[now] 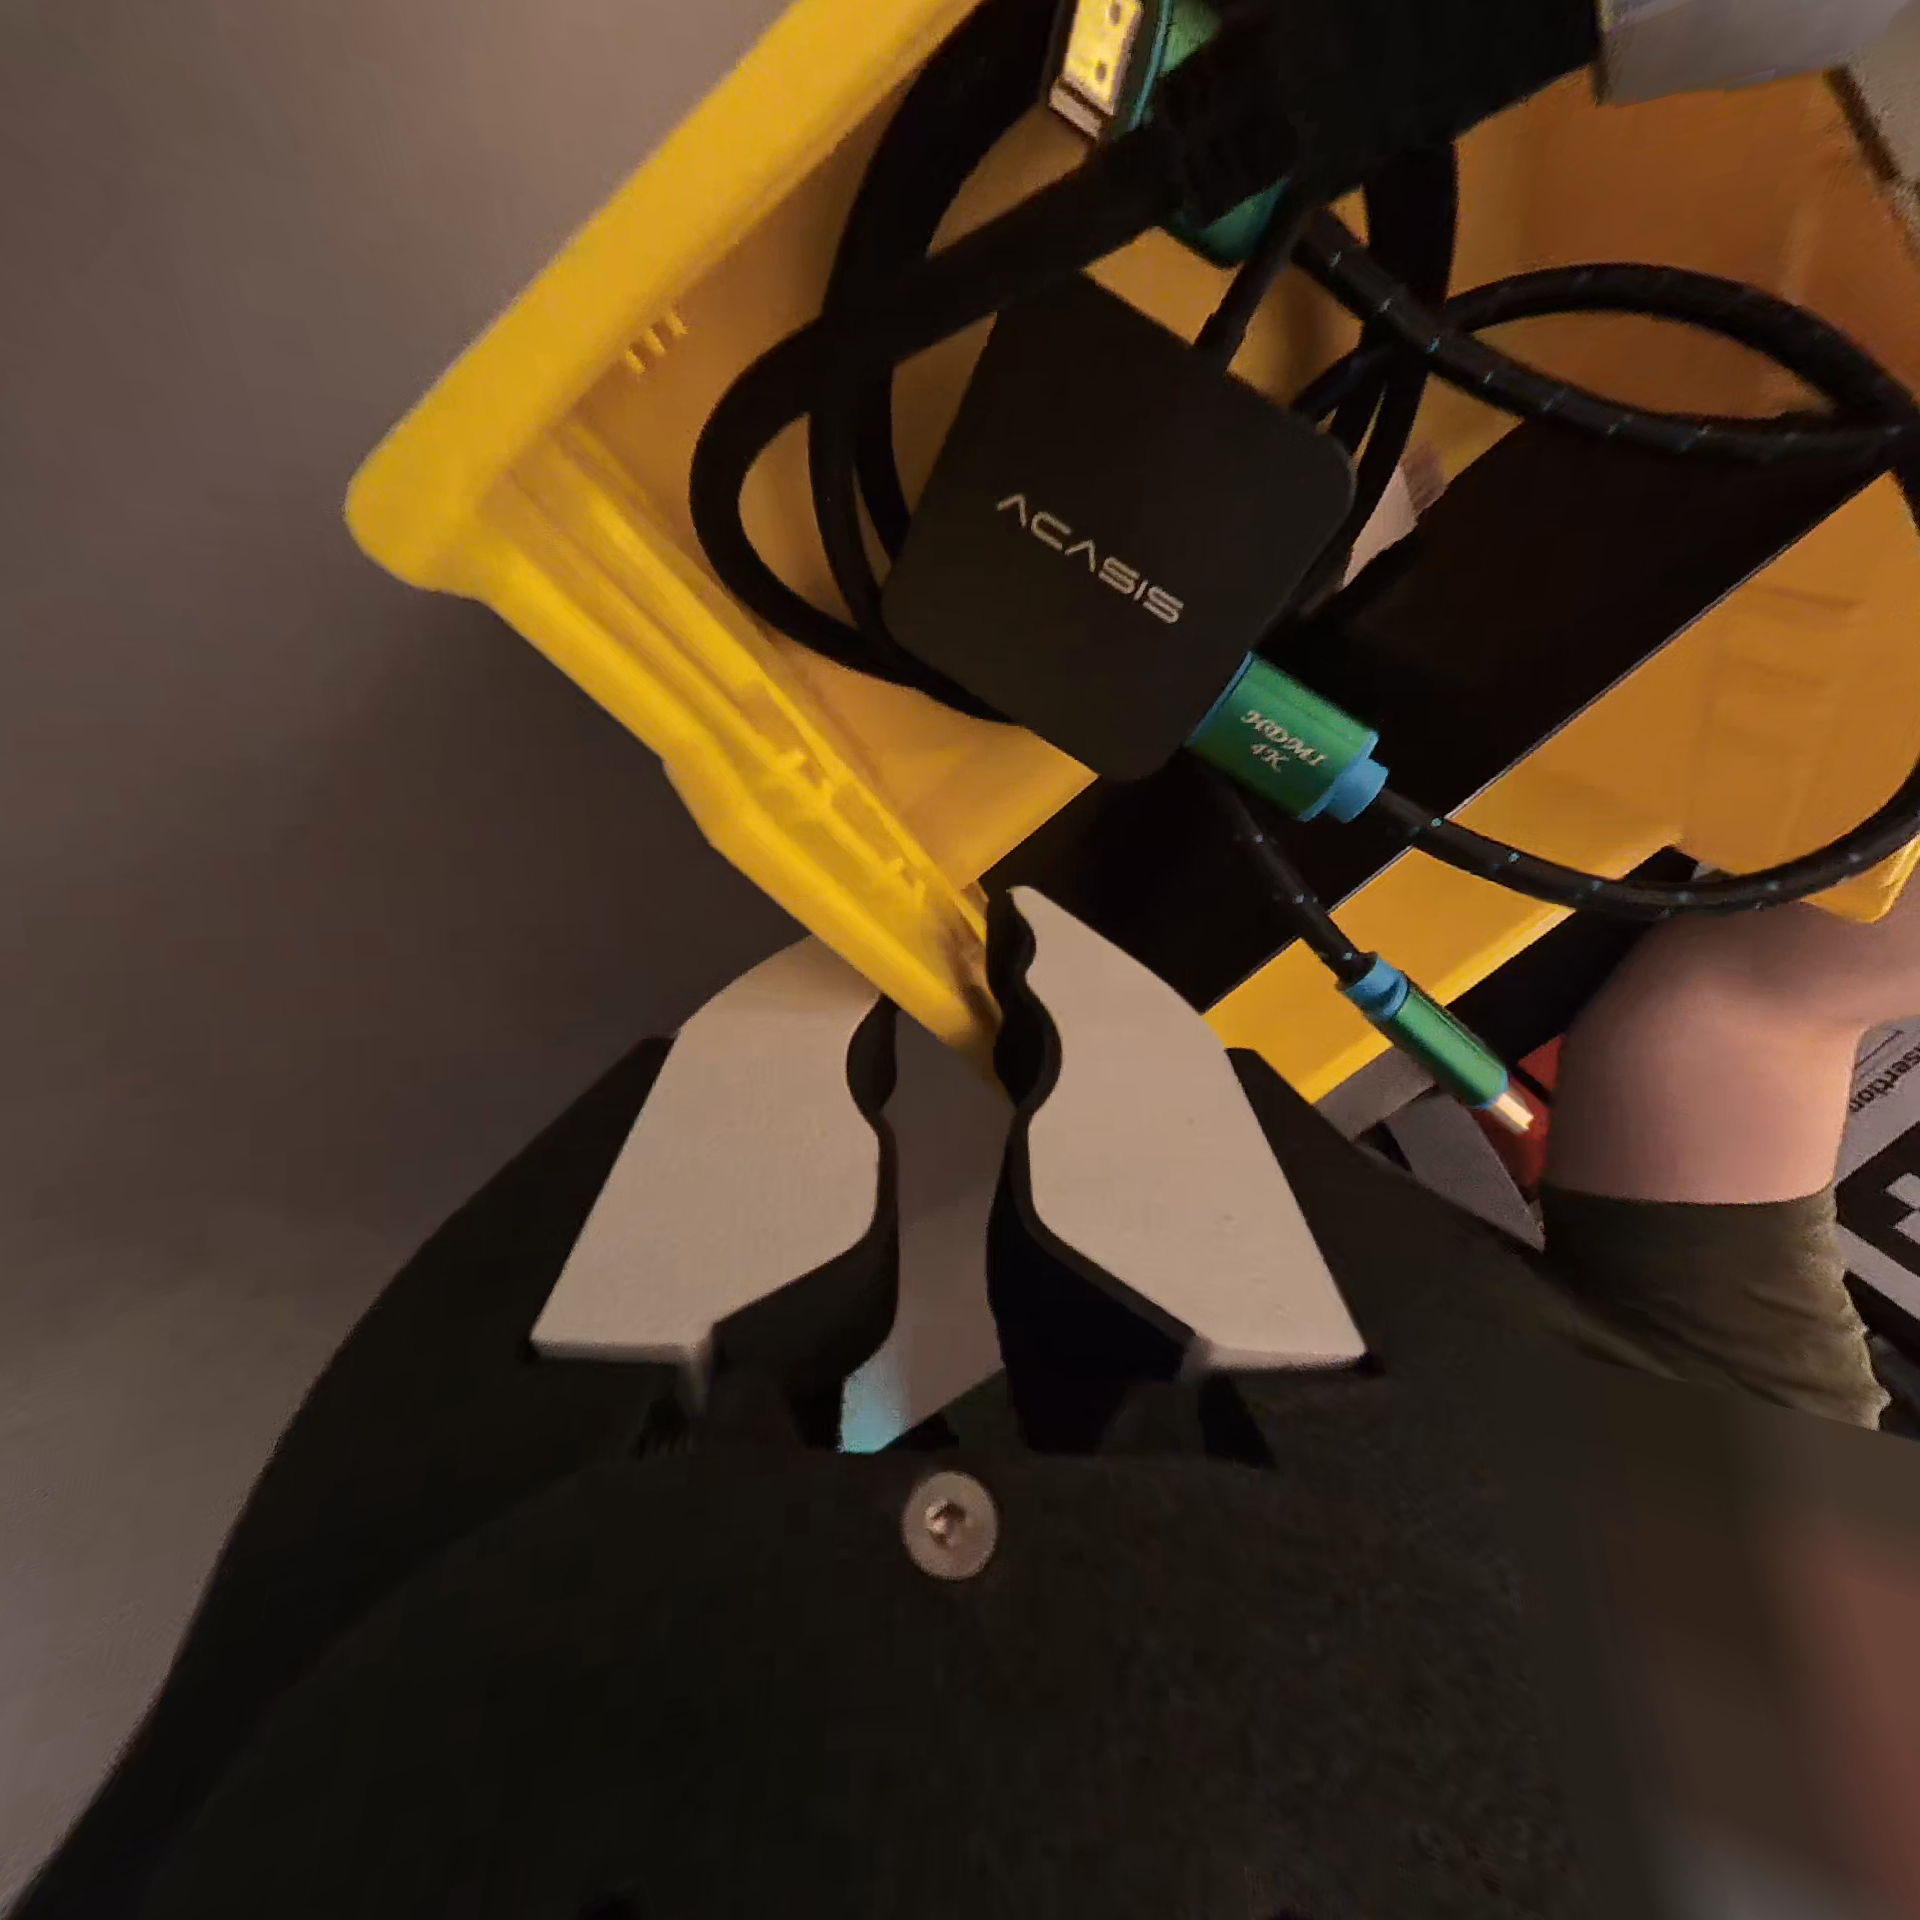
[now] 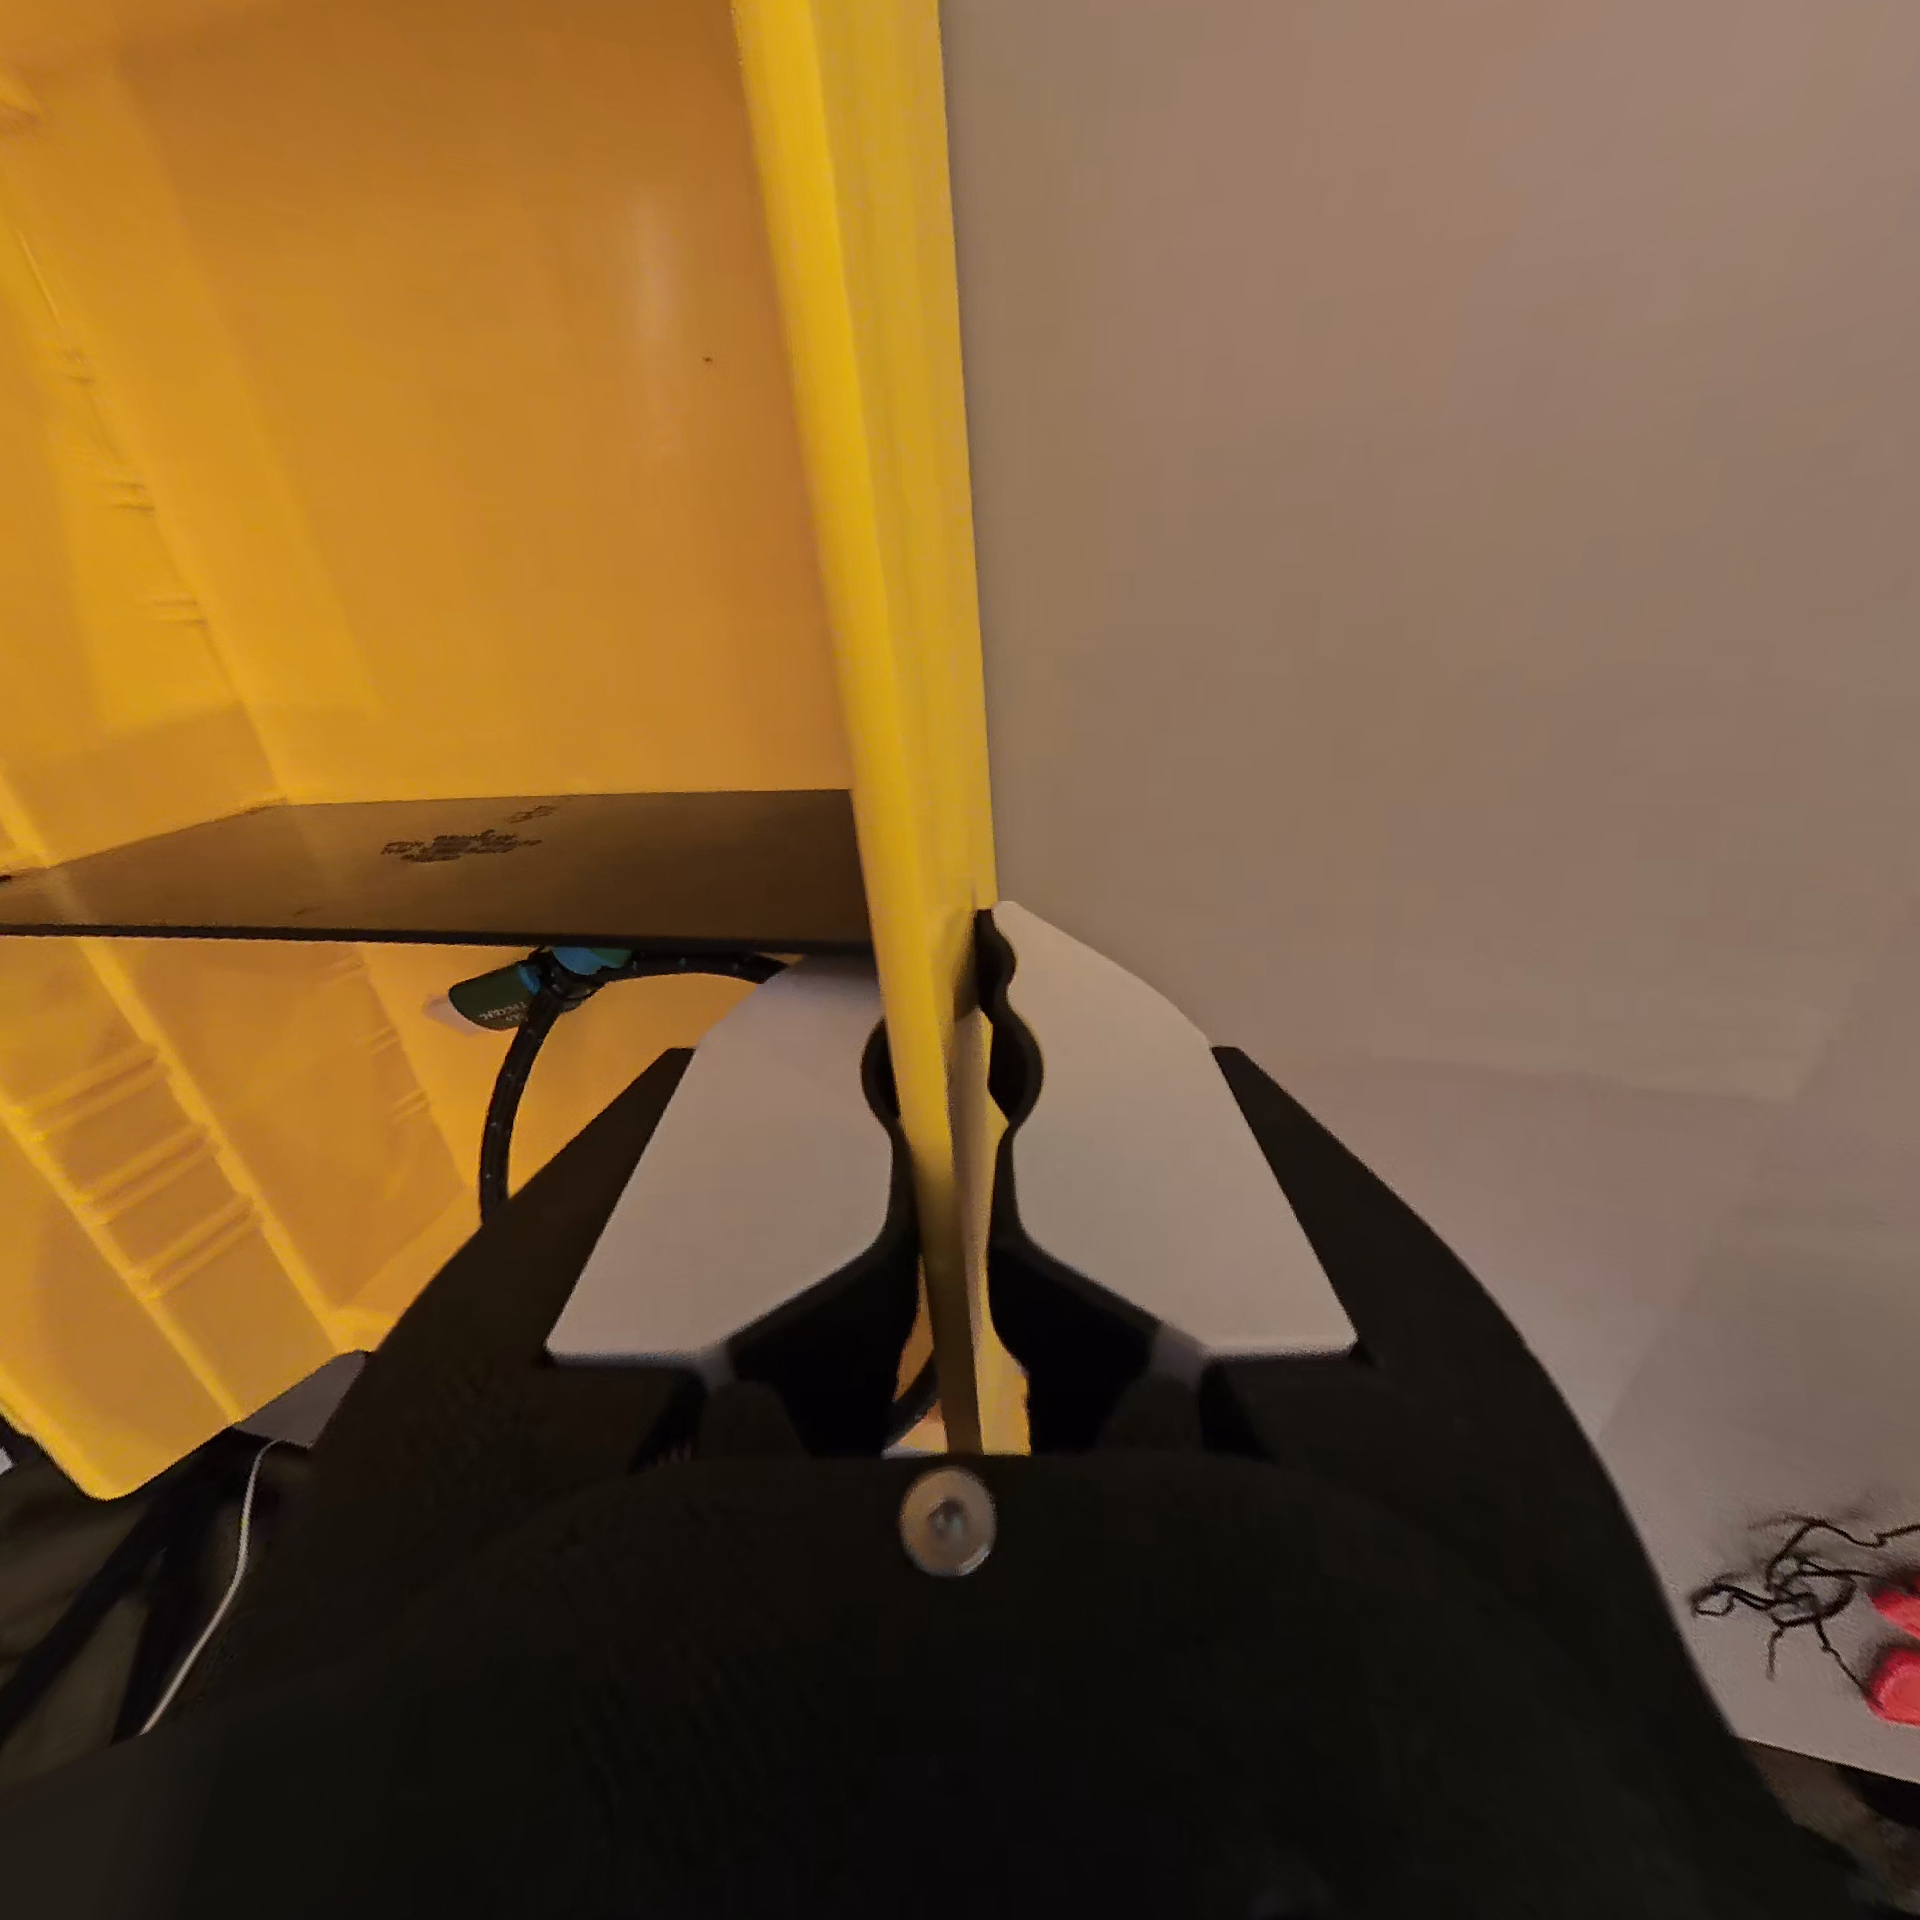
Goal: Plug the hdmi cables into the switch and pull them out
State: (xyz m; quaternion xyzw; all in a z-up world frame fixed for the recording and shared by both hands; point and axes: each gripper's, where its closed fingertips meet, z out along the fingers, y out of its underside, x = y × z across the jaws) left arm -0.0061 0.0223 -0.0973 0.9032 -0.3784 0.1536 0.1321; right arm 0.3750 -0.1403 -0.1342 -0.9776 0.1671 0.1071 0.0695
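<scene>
A yellow plastic bin [image 1: 582, 499] is tilted on its side. My left gripper [image 1: 971, 997] is shut on its rim near a corner. My right gripper [image 2: 961, 997] is shut on another rim [image 2: 883, 520] of the same bin. Inside, the black square HDMI switch [image 1: 1101, 540] lies among black braided cables [image 1: 790, 457]. One green HDMI plug [image 1: 1283, 743] sits in the switch's side. A second green plug [image 1: 1439, 1034] hangs loose over the bin's lower edge. A green plug [image 2: 499, 1003] also shows in the right wrist view.
A black flat panel [image 2: 436, 862] crosses the bin's inside. A person's hand and dark sleeve [image 1: 1704, 1122] are at the right. A pale tabletop [image 2: 1455, 623] lies beyond the bin. Red pieces and a black tangle of thread [image 2: 1808, 1590] lie at the far right. Spacing between my two grippers at the tips: around 40 centimetres. The green HDMI plug [image 1: 1283, 743] lies some 6 centimetres from my left tips, 35 centimetres from my right tips. The left tips stand about 6 centimetres off the black square HDMI switch [image 1: 1101, 540].
</scene>
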